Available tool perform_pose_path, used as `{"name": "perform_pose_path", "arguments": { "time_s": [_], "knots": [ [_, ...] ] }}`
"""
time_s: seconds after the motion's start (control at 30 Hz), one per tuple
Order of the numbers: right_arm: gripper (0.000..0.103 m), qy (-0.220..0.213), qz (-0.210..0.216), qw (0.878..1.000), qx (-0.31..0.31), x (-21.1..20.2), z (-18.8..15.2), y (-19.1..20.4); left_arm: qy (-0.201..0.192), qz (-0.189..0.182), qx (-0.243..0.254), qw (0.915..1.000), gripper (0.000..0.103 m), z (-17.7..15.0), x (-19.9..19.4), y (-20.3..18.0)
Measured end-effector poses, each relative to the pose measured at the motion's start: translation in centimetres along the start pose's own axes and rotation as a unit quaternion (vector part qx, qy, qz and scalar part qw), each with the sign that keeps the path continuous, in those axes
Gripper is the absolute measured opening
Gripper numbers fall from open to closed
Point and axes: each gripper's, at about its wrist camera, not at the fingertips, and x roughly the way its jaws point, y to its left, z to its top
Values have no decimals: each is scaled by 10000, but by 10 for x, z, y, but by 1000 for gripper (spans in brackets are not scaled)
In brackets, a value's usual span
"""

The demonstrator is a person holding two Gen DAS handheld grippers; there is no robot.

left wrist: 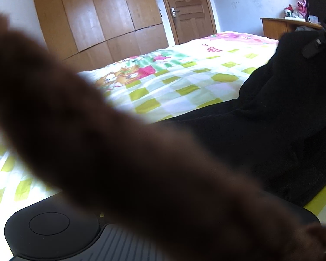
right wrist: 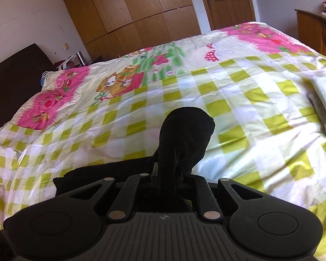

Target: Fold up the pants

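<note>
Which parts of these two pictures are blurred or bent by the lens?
Left wrist view: a brown out-of-focus mass close to the lens hides the tongs; the wardrobe bows. Right wrist view: mostly sharp, bedspread slightly smeared, black pants featureless.

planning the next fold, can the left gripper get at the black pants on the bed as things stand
Probably yes: the black pants lie close ahead on the bedspread, but a blurred brown shape covers the lens, hiding the left fingers.
</note>
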Motion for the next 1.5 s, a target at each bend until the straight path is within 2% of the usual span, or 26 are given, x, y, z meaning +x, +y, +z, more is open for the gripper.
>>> {"name": "perform_pose_path", "arguments": {
  "time_s": [0.13, 0.23, 0.53, 0.77, 0.97, 1.03, 1.1, 1.2, 1.27, 1.33, 1.4, 1.5],
  "knots": [
    [27, 53, 238, 9974, -685, 10, 4, 68, -18, -138, -123, 9998, 27, -6, -7, 13],
    [27, 215, 308, 9931, -1106, 32, -4, 113, -11, -264, -307, 9992, 27, -11, -2, 18],
    [27, 943, 196, 9808, -1694, 94, -41, 194, -27, -694, -881, 9937, 26, -20, 1, 37],
    [27, 1040, 184, 9820, -1568, 105, -42, 207, -80, -800, -1123, 9904, 24, -22, 1, 43],
    [29, 1145, 232, 9845, -1309, 111, -39, 213, -107, -835, -954, 9919, 24, -19, 0, 36],
    [33, 1369, 384, 9818, -1258, 117, -41, 214, -213, -909, -1121, 9893, 24, -21, -6, 43],
    [36, 1387, 516, 9821, -1164, 116, -42, 213, -333, -874, -1391, 9859, 25, -25, -17, 55],
    [48, 1462, 1021, 9803, -854, 114, -39, 204, -408, -889, -1776, 9792, 42, -36, -40, 73],
    [49, 1587, 1499, 9738, -640, 114, -38, 198, -387, -854, -1959, 9761, 55, -46, -54, 83],
    [48, 1664, 1791, 9680, -573, 110, -38, 195, -272, -748, -2059, 9753, 55, -54, -65, 90],
    [48, 1433, 1732, 9718, -705, 103, -37, 189, -224, -698, -2139, 9741, 55, -59, -75, 94],
    [48, 997, 1458, 9780, -1113, 92, -27, 177, -337, -930, -2408, 9655, 56, -59, -88, 97]
  ]
}}
